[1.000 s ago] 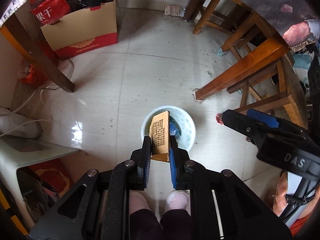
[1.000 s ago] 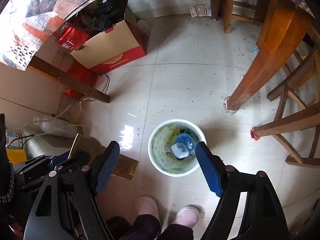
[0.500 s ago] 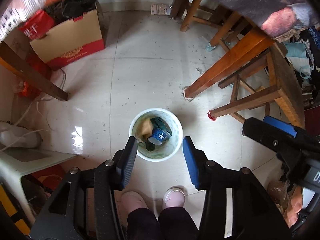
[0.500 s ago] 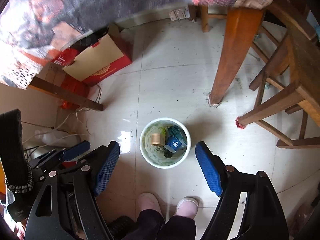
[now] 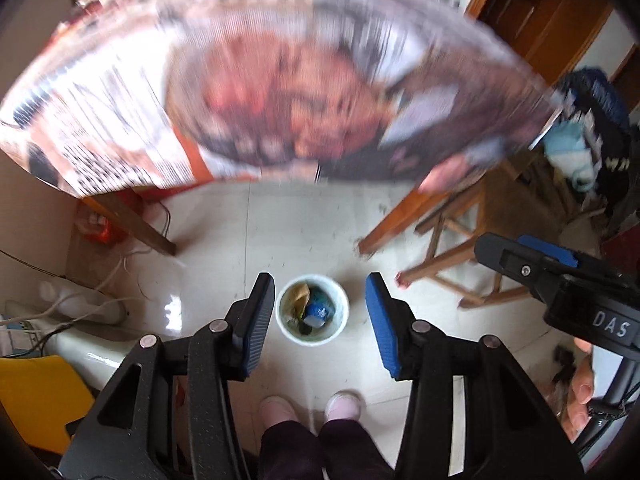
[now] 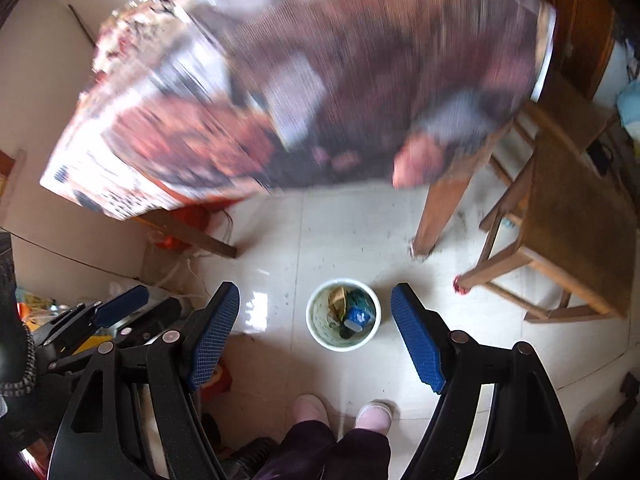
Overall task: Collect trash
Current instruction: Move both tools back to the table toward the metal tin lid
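Bin (image 5: 312, 310) x1, trash inside; left tool (image 5: 316, 320) x1 released; right tool (image 6: 316, 336) x1 released; shoes x2

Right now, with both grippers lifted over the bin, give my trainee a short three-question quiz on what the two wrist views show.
1. True or false: the left gripper holds a piece of trash.
2. Where does the white bin stand? A) on the floor by the person's feet B) on the wooden stool C) on the table
3. Fill in: the right gripper has its jaws ____.

Key: 1 false; 2 A; 3 open
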